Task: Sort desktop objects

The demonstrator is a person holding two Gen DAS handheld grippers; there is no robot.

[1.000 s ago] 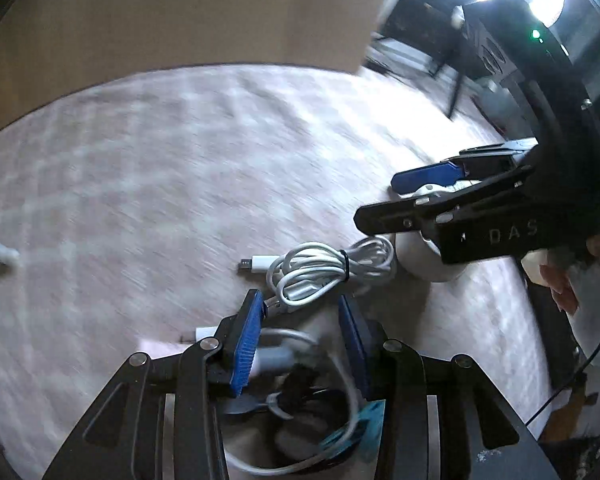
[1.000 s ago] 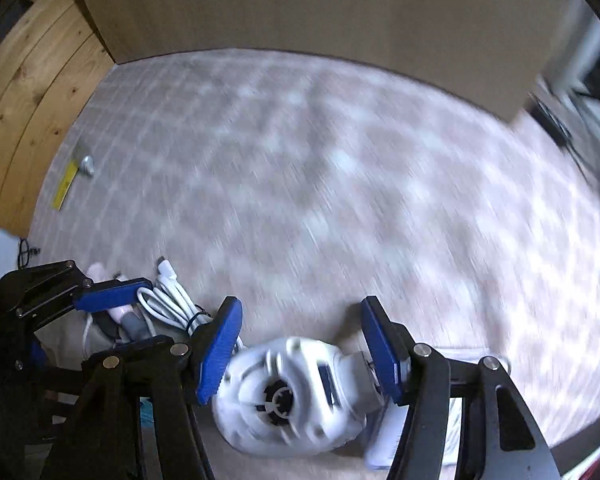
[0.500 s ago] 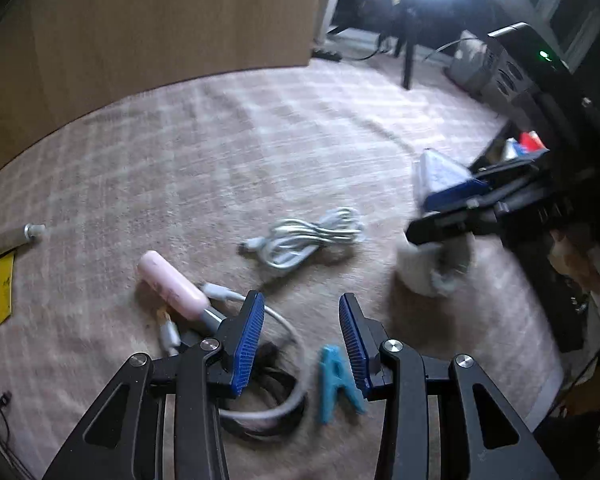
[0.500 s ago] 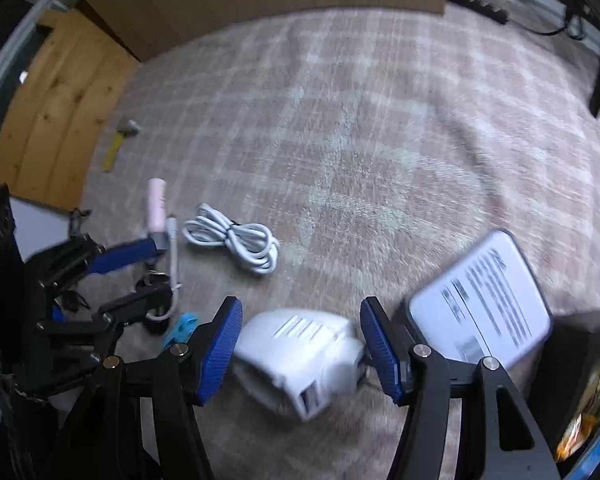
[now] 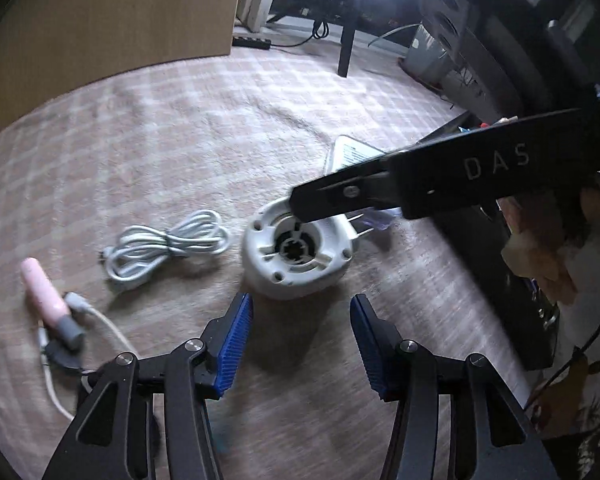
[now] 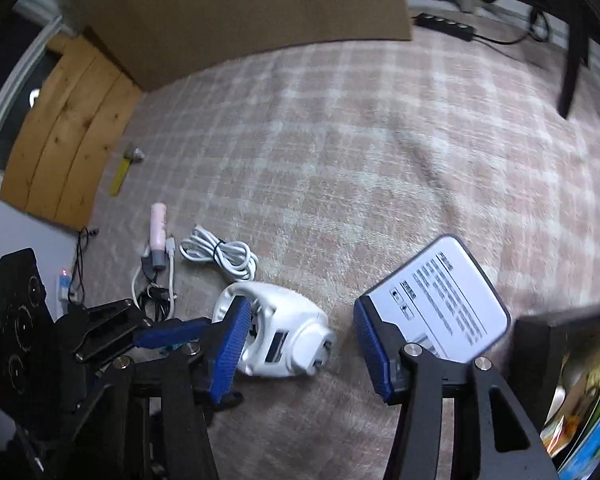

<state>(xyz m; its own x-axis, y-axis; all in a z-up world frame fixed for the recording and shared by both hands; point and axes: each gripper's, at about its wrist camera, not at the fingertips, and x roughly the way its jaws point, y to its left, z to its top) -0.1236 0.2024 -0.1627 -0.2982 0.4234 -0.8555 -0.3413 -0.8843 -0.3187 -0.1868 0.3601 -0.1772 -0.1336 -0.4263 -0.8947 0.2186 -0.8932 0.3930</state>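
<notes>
Released white adapter [image 6: 278, 330] now underside-up

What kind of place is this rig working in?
Probably a home room floor, not a desktop: a pink checked rug carries the items, with a power strip by furniture legs and a wooden board propped nearby.

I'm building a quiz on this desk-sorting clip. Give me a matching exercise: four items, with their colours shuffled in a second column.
Things:
1. coiled cable
2. slim tube
3. gripper pads
4. flat stick by the wooden boards

Colours:
A. blue
B. yellow
C. white
D. pink

Pairs: 1-C, 2-D, 3-A, 4-B
</notes>
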